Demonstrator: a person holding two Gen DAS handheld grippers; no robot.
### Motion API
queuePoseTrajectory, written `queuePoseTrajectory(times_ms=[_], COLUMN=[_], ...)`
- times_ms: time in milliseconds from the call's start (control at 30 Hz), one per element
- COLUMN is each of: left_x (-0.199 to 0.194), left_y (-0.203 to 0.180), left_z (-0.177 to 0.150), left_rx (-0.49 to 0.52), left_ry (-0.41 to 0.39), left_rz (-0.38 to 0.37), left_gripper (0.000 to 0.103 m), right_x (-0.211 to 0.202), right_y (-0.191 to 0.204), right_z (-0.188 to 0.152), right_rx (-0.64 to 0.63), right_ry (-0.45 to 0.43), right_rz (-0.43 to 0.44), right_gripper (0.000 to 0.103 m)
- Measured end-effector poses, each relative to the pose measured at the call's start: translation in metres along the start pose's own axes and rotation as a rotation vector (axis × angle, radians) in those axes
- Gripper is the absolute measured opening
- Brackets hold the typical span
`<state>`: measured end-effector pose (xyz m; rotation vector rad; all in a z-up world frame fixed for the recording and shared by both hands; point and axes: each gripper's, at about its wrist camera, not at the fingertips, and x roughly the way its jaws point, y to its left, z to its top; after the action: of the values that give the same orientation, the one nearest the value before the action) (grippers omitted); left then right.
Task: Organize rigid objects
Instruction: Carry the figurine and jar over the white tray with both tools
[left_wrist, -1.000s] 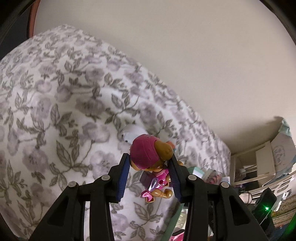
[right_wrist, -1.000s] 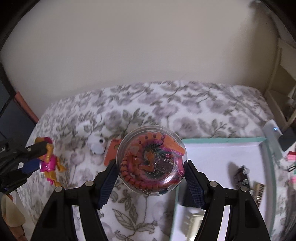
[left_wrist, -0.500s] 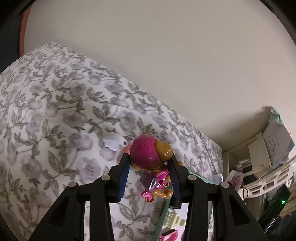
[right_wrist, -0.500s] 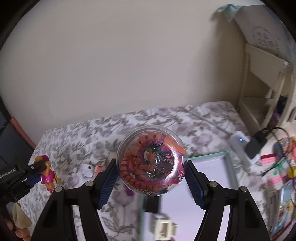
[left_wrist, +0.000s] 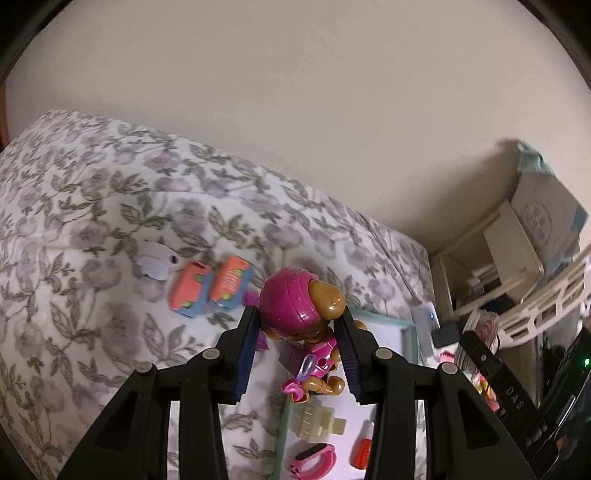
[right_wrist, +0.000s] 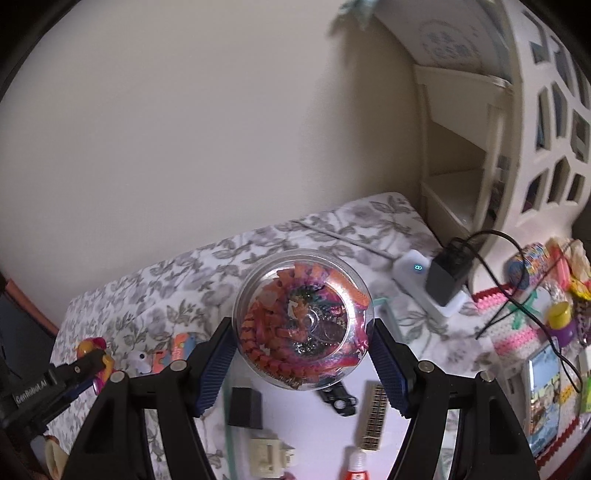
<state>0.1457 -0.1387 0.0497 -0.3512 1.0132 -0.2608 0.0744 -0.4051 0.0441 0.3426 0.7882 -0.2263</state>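
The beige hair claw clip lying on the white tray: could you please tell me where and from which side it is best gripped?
Judging from the left wrist view, grip the hair claw clip across its ribbed body, coming from above with one of the fingers on each long side. It lies flat on the tray, its handle tab pointing right, and the body looks the widest, firmest part. Both grippers are occupied now.

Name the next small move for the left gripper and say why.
Probably lower the figure onto the tray and let go. The left gripper is shut on its head, hanging over the tray's near corner, where a clip and other small things already lie.
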Motion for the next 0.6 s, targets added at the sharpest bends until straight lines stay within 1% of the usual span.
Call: queuePoseTrajectory(times_ms=[133, 233, 333, 433, 500, 600], left_x=[0.015, 0.032, 0.053, 0.07, 0.08, 0.09], left_y=[-0.024, -0.04, -0.054, -0.062, -0.064, -0.065], left_z=[-0.012, -0.023, -0.037, -0.049, -0.055, -0.06], left_rx=[0.064, 0.118, 0.177, 0.209, 0.225, 0.234], left_ry=[0.026, 0.055, 0.092, 0.132, 0.157, 0.17], left_rz=[-0.014, -0.014, -0.008, -0.017, -0.014, -0.009], left_gripper=[0.043, 0.043, 0.043, 0.043, 0.043, 0.043], right_x=[0.007, 0.024, 0.04, 0.055, 0.065, 0.079], right_y=[-0.019, -0.033, -0.041, -0.047, -0.049, -0.051], right_z=[-0.002, -0.007, -0.014, -0.022, -0.027, -0.036], right_rx=[0.022, 0.016, 0.024, 0.027, 0.022, 0.019], right_ry=[0.031, 0.094, 0.146, 0.196, 0.221, 0.263], right_rz=[-0.049, -0.11, -0.118, -0.124, -0.133, -0.142], right_gripper=[0.074, 0.074, 0.074, 0.074, 0.074, 0.074])
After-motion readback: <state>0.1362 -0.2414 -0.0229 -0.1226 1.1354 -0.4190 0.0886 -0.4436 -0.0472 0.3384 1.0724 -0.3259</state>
